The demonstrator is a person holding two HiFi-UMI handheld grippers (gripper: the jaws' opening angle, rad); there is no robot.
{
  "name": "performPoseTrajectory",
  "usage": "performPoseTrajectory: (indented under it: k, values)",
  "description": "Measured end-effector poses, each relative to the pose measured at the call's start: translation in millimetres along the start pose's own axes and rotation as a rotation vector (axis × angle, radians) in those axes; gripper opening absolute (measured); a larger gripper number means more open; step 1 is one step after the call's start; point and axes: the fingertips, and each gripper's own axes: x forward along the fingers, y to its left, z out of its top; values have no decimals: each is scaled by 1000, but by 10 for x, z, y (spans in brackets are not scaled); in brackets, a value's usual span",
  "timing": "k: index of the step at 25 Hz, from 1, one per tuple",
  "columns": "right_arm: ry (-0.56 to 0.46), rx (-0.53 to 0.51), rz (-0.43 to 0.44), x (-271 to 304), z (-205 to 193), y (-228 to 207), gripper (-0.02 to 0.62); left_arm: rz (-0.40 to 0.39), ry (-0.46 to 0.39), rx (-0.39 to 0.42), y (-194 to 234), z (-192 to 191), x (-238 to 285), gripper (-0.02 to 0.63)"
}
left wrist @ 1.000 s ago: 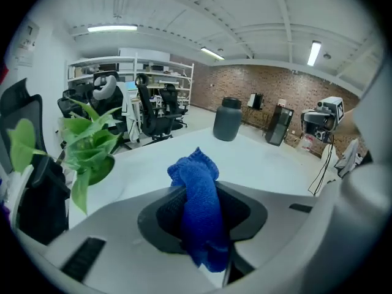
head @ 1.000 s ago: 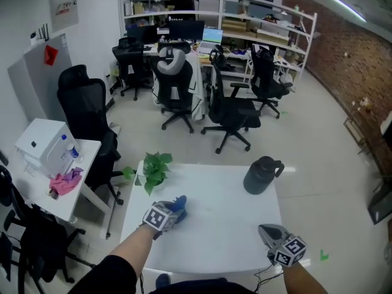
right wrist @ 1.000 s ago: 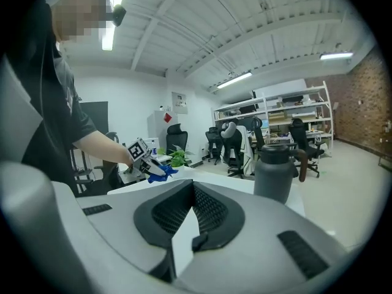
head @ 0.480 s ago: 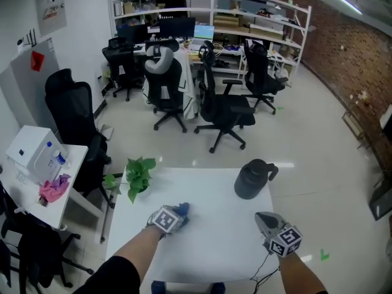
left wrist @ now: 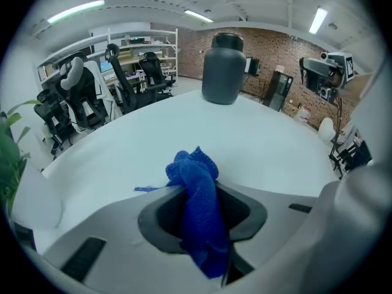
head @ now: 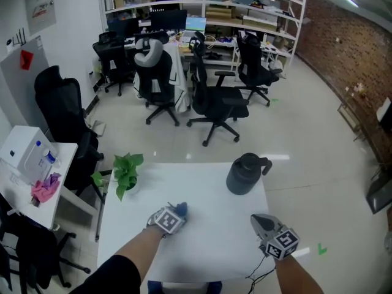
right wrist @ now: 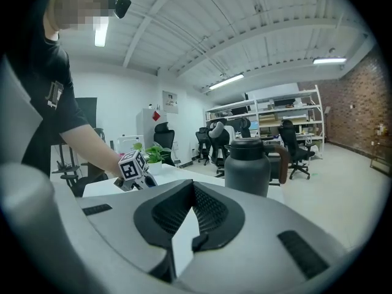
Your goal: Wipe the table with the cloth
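Observation:
A blue cloth (left wrist: pixel 199 188) is bunched between the jaws of my left gripper (left wrist: pixel 199 193), which is shut on it. The cloth's free end rests on the white table (left wrist: pixel 269 139). In the head view, the left gripper (head: pixel 174 215) and cloth (head: pixel 181 209) sit near the table's (head: pixel 208 237) middle, left of centre. My right gripper (head: pixel 260 220) hovers over the table's front right corner. In the right gripper view its jaws (right wrist: pixel 191 187) meet at the tips with nothing between them.
A dark grey jug (head: pixel 242 173) stands at the table's far right corner. A potted plant (head: pixel 123 169) is at the far left corner. Office chairs (head: pixel 215 103) and shelves stand beyond. A side table (head: pixel 24 185) with a white box is at left.
My left gripper has slid the cloth rightward across the table, away from the plant. The right gripper has stayed about where it was. The head view has shifted.

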Motion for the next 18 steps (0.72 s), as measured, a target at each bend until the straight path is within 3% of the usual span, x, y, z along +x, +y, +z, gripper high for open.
performPoseTrajectory:
  k: [13,18]
  values:
    - [53,5,-11,-373,-224,67,12,-107,-61,138,-1227,891,645,98]
    - [64,7,-16,-389,-277,87,12,-131,-74,154,-1283,877,660,98]
